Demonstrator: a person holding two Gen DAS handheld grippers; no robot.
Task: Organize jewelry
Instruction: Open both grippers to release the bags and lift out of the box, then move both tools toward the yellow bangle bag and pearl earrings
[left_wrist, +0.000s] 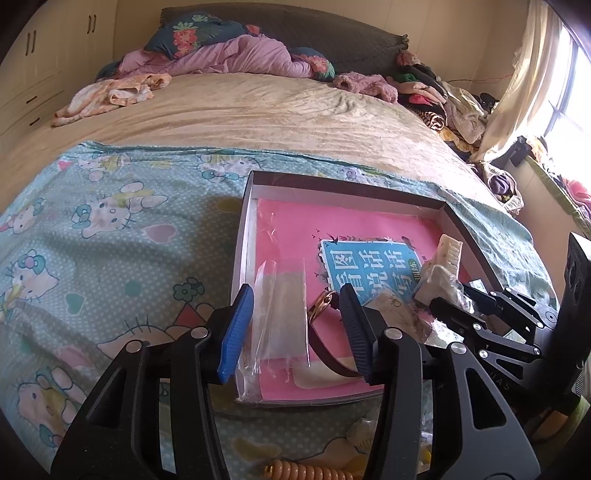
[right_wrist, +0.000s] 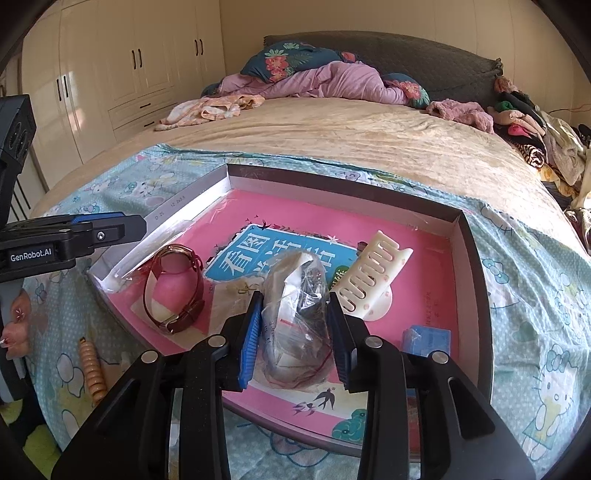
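A shallow box lined with a pink book lies on the Hello Kitty sheet. In it are a red-strapped watch, a cream comb-shaped hair clip, a small blue packet and a clear bag of jewelry. My right gripper has its jaws around that bag, pads touching its sides. My left gripper is open over the box's near left corner, with an empty clear plastic bag between its fingers and the watch beside the right finger.
A beige coiled hair tie lies on the sheet in front of the box. The bed beyond holds a purple quilt, pillows and piled clothes. Wardrobes stand left, a curtained window right.
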